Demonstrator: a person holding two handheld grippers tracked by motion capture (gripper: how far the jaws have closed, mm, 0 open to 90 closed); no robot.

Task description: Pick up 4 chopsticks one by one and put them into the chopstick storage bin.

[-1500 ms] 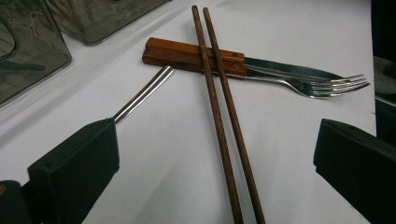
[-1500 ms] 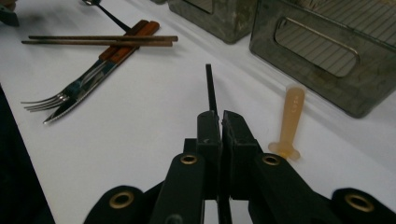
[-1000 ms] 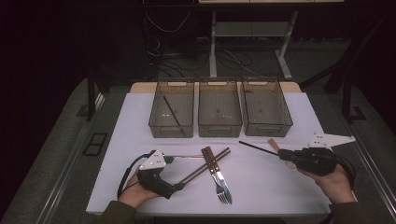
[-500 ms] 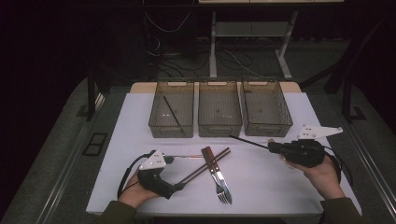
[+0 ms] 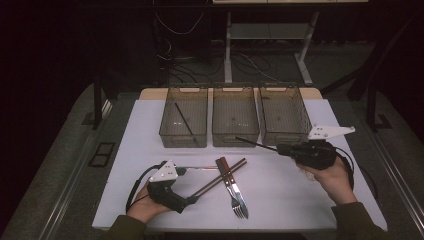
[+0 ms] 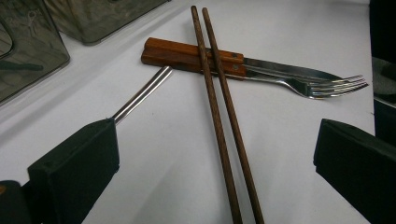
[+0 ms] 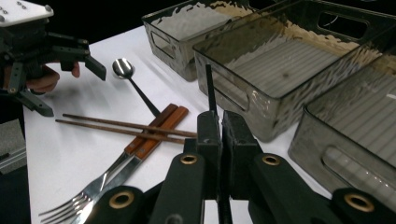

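Left hand-held gripper (image 5: 192,186) sits near the table's front-left corner, blocky black jaws spread wide, nothing between them. Just past it: two slim brown wooden chopsticks (image 6: 219,116) crossing a wood-handled knife (image 6: 280,70) and fork (image 6: 327,86), plus one shiny steel spoon (image 7: 123,67). White matte table (image 5: 280,200), dark room with cables behind. Three smoky ribbed plastic bins (image 5: 235,120) line the back edge. Right hand-held gripper (image 5: 280,148), near the right edge, is clamped on a thin black chopstick (image 5: 255,143) pointing at the bins.

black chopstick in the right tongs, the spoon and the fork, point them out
black chopstick (image 5: 255,143), high view, mid shaft
spoon (image 7: 123,67), right gripper view, bowl
fork (image 6: 322,86), left gripper view, tines
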